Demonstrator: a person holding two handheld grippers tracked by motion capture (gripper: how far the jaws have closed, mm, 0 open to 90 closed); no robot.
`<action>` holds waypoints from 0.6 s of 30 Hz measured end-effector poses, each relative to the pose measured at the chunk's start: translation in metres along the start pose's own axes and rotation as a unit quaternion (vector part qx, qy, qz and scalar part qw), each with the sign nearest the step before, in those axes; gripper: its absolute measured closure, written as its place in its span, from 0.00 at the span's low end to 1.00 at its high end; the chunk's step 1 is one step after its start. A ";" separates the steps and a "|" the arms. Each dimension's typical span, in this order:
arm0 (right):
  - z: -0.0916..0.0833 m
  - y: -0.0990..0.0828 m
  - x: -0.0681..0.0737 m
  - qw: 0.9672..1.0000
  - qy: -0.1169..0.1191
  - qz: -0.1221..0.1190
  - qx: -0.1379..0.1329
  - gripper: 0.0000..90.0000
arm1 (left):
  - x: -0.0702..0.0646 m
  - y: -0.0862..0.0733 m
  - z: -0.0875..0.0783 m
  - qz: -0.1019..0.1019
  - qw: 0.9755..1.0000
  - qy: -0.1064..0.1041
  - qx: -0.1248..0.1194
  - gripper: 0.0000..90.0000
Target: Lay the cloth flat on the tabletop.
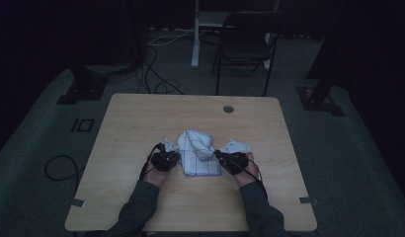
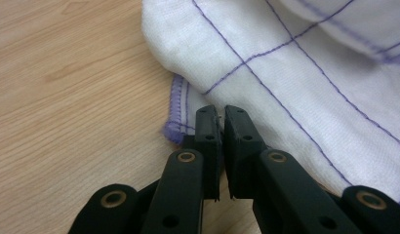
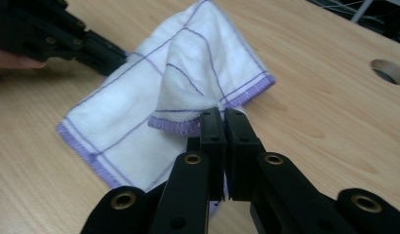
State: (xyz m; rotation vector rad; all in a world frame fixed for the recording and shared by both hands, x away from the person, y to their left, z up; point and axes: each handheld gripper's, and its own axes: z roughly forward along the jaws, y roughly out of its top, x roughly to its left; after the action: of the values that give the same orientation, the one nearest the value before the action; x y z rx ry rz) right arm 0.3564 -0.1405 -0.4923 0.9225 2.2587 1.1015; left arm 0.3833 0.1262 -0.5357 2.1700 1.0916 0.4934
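Cloth (image 3: 139, 112) edges pinched between both grippers' closed fingers (image 3: 211, 131).

— Where does the cloth (image 1: 196, 153) lie?
— On the worktop (image 1: 141, 128), near its middle, toward the person's side, partly folded over itself.
— And the grippers?
— The left gripper (image 1: 177, 156) sits at its left edge, the right gripper (image 1: 216, 154) at its right edge — the cloth between them.
— Anything behind?
— A round hole (image 1: 228, 108) in the worktop near the far edge; beyond the worktop, a chair (image 1: 247, 42) on the floor.
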 end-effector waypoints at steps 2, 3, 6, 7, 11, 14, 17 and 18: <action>-0.002 0.000 -0.005 1.000 -0.003 0.008 -0.002 0.98 | 0.001 0.000 0.000 0.002 1.000 0.002 0.002 0.95; -0.003 -0.001 -0.007 1.000 -0.006 0.014 -0.004 0.98 | 0.001 0.000 0.000 0.001 1.000 0.003 0.001 0.95; -0.007 -0.002 -0.014 0.999 -0.011 0.028 -0.011 0.98 | 0.003 0.000 -0.001 0.000 1.000 0.007 0.003 0.96; -0.008 -0.002 -0.015 0.999 -0.013 0.031 -0.013 0.98 | 0.003 0.000 -0.001 0.001 1.000 0.009 0.003 0.96; -0.011 -0.001 -0.021 0.999 -0.019 0.032 -0.013 0.99 | 0.006 -0.001 -0.002 -0.002 1.000 0.013 0.005 0.96; -0.012 0.001 -0.025 0.999 -0.025 0.029 -0.013 0.99 | 0.008 -0.002 -0.003 -0.004 1.000 0.015 0.005 0.96; -0.014 0.003 -0.029 0.999 -0.030 0.030 -0.015 0.98 | 0.010 -0.002 -0.004 -0.003 1.000 0.018 0.007 0.96; -0.014 0.003 -0.031 0.999 -0.032 0.030 -0.014 0.99 | 0.011 -0.003 -0.004 -0.005 1.000 0.019 0.008 0.96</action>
State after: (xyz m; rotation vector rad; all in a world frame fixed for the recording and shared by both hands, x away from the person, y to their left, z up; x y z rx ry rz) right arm 0.3689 -0.1687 -0.4780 1.0065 2.1715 1.1113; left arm 0.3857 0.1376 -0.5343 2.1751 1.1293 0.5246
